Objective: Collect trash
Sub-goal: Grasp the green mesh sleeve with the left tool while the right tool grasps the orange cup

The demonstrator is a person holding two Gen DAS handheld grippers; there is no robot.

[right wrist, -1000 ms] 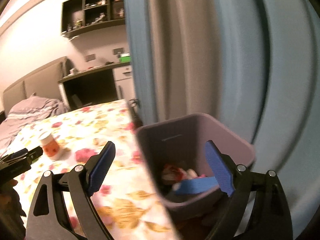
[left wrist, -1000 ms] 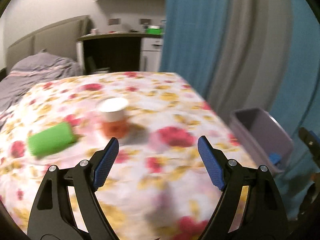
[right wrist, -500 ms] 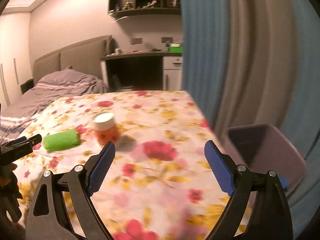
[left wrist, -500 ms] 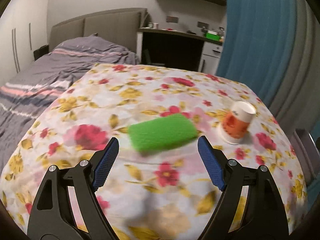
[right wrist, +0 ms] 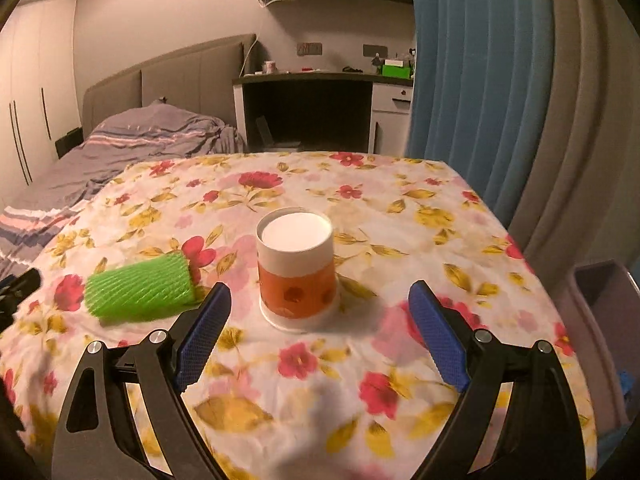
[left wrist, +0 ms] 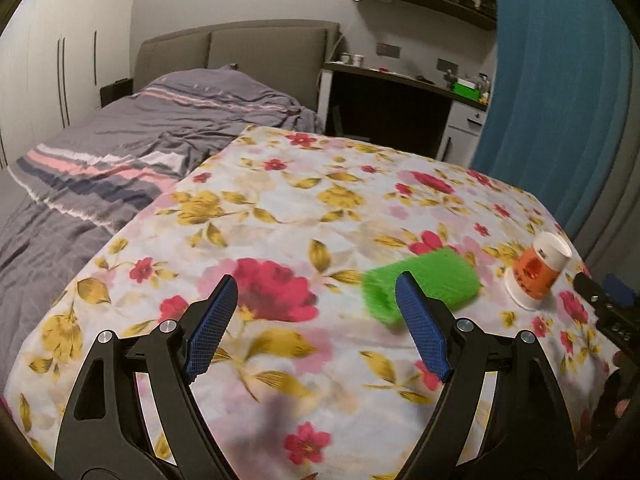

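Sleeve point(right wrist: 140, 290) first, at the left: a green foam-net tube lying on its side on the flowered cloth point(right wrist: 400, 216), long axis running left to right across the table, open ends facing the sides. The left gripper point(left wrist: 316, 322) hangs low over the cloth with jaws wide apart and nothing between them; the sleeve lies ahead and to its right, partly behind the right pad, so this hand looks the nearer one for it. Next along stands the cup point(right wrist: 296, 268), orange and white, upside down on its rim, just right of the sleeve and apart from it. The right gripper point(right wrist: 320, 334) is also spread wide and empty, with the cup dead ahead between its pads' lines. Far right, below the table edge, sits the grey bin point(right wrist: 600, 312).
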